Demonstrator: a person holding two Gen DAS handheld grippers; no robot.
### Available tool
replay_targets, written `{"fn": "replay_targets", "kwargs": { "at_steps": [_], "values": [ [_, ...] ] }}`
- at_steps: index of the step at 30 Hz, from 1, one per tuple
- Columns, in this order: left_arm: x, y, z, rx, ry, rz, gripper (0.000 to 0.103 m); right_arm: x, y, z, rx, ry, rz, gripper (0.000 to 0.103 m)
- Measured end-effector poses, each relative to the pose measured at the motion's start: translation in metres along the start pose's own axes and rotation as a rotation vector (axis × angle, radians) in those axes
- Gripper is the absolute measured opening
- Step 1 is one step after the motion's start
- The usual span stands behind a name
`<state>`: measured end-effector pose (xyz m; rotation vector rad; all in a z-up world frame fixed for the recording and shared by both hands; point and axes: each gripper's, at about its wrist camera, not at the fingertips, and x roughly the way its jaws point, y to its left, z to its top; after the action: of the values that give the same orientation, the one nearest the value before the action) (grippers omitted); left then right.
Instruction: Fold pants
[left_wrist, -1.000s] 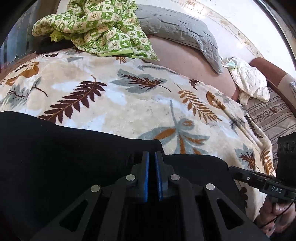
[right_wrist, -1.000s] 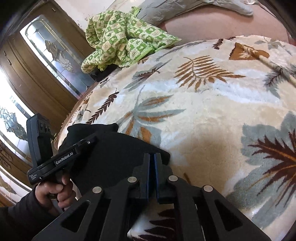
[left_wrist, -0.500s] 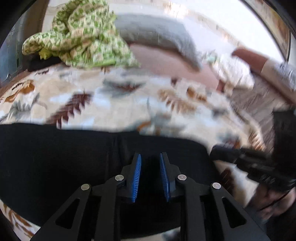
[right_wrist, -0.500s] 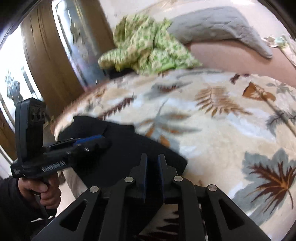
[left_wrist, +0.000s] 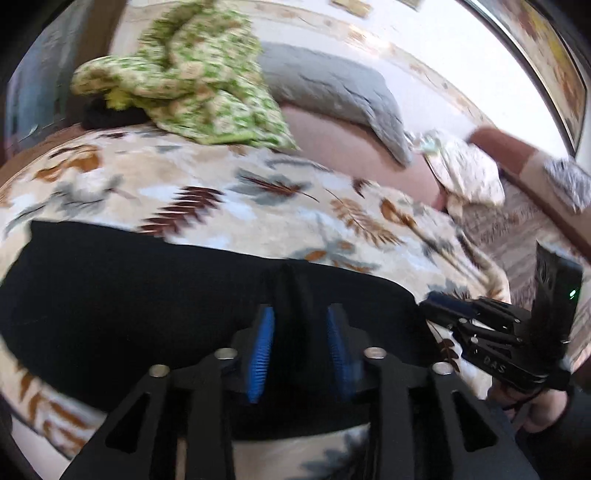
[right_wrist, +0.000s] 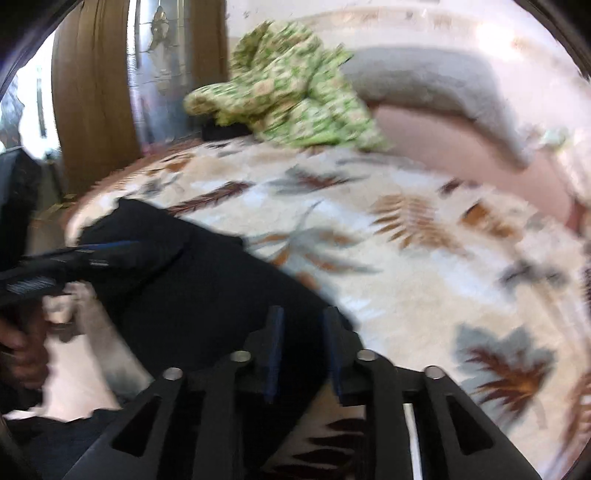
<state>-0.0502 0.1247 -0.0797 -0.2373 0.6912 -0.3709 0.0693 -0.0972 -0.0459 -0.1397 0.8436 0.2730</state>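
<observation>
1 black pants (left_wrist: 147, 295) on blanket (left_wrist: 258, 206) | 2 tongs: left tongs (left_wrist: 299, 347) apart, right tongs (right_wrist: 303, 350) apart (blurred)

Black pants (left_wrist: 155, 295); cream leaf-print blanket (left_wrist: 258, 206); green-checked cloth (left_wrist: 192, 74); grey pillow (left_wrist: 332, 88).

Left gripper (left_wrist: 300, 347) and right gripper (right_wrist: 302, 349) both hold jaws parted

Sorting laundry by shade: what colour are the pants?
Plain black pants, clearest in the left wrist view.
</observation>
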Motion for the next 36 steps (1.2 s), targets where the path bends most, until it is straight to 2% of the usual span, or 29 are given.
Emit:
{"fn": "replay_targets", "kwargs": {
  "at_steps": [2, 3, 5, 7, 10, 15, 18, 22, 26, 34, 36],
  "values": [
    [-0.023, 0.025, -0.002, -0.069, -0.032, 0.02, 0.048, -0.005, -0.003, 0.003, 0.0, -0.039, -0.099, 0.054],
    [-0.032, 0.035, -0.004, -0.099, -0.043, 0.024, 0.049, -0.007, -0.007, 0.004, 0.014, -0.051, -0.134, 0.054],
    [-0.057, 0.059, -0.007, -0.179, -0.077, 0.038, 0.06, -0.007, -0.02, 0.005, 0.069, -0.049, -0.15, 0.054],
    [-0.082, 0.082, -0.012, -0.247, -0.11, 0.058, 0.067, -0.005, -0.032, 0.006, 0.116, -0.034, -0.166, 0.054],
    [-0.107, 0.118, -0.025, -0.372, -0.124, 0.062, 0.072, -0.005, -0.044, 0.005, 0.165, -0.026, -0.161, 0.055],
    [-0.126, 0.173, -0.049, -0.67, -0.138, -0.008, 0.073, -0.006, -0.043, 0.003, 0.166, -0.028, -0.158, 0.055],
    [-0.128, 0.202, -0.058, -0.848, -0.178, -0.102, 0.073, -0.005, -0.039, 0.003, 0.144, -0.021, -0.157, 0.055],
    [-0.113, 0.227, -0.063, -0.971, -0.184, -0.163, 0.073, -0.006, -0.034, 0.004, 0.125, -0.026, -0.16, 0.055],
    [-0.101, 0.245, -0.073, -1.013, -0.192, -0.152, 0.073, -0.008, -0.034, 0.003, 0.124, -0.033, -0.159, 0.055],
    [-0.069, 0.247, -0.061, -0.923, -0.255, -0.212, 0.073, -0.007, -0.033, 0.003, 0.114, -0.025, -0.154, 0.055],
    [-0.063, 0.249, -0.062, -0.926, -0.267, -0.207, 0.068, -0.007, -0.033, 0.003, 0.114, -0.026, -0.155, 0.055]
  ]
}}
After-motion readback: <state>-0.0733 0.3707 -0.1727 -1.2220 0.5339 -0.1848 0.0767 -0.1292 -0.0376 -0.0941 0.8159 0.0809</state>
